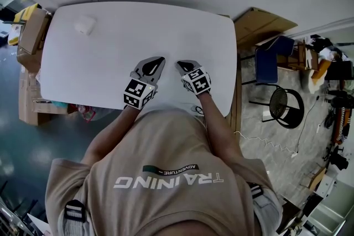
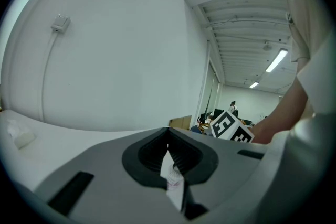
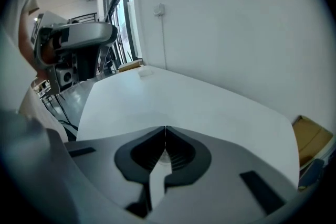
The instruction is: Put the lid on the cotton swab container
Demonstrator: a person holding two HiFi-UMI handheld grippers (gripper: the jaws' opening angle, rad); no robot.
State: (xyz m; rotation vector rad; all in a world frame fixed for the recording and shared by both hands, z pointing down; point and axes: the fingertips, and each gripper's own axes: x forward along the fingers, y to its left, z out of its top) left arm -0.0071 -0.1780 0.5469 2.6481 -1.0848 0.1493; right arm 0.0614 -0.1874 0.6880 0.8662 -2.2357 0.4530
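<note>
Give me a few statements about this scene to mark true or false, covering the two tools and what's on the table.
1. The left tool and the right tool both have their jaws together. True.
2. The left tool is touching the small white object. False: that object sits near the table's far left corner, well apart from both tools, which are by the person's edge.
3. The table is white. True.
4. The right tool grips a lid. False: nothing shows between its closed jaws.
5. A cardboard box stands beside the table's left end. True.
</note>
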